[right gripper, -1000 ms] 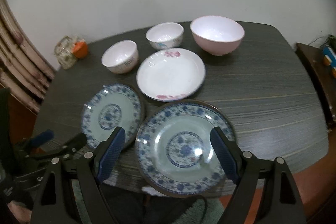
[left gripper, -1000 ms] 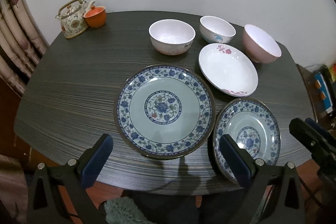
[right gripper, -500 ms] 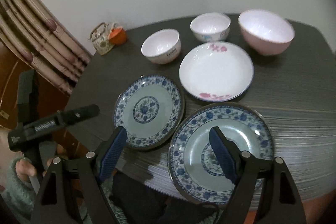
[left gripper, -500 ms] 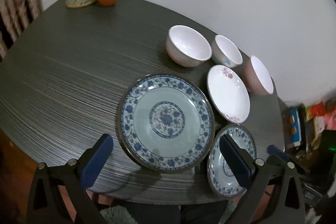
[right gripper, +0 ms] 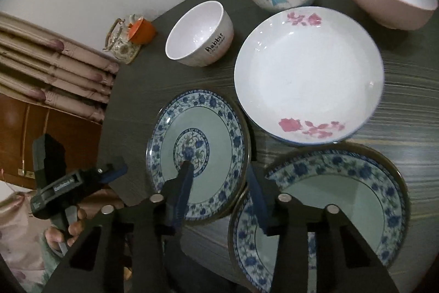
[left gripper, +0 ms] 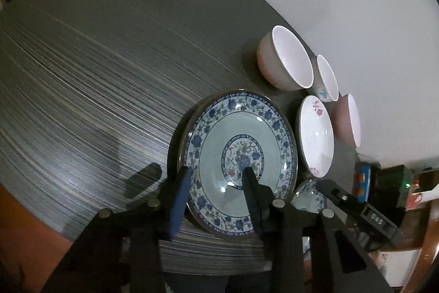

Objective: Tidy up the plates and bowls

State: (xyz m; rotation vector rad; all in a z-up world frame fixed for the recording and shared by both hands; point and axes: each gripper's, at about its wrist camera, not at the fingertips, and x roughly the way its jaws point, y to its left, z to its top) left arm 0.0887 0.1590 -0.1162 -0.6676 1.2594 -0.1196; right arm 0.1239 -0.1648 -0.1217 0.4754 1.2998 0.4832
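Two blue-patterned plates lie at the table's [left gripper: 96, 67] near edge | left gripper [left gripper: 216, 183] closing, jaws astride left plate's [left gripper: 238, 155] rim, not pinching | right gripper [right gripper: 219, 177] closing over gap between left plate and right plate [right gripper: 356, 197], gripping nothing | white plate [right gripper: 308, 73], three bowls behind

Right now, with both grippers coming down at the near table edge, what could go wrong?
1. The left gripper is closing astride the rim of one blue plate, its pads not yet pressing; a shallow bite could let it slip.
2. The other blue plate hangs past the table edge under the closing right gripper; a nudge might tip it off.
3. The two blue plates nearly touch and could clink.
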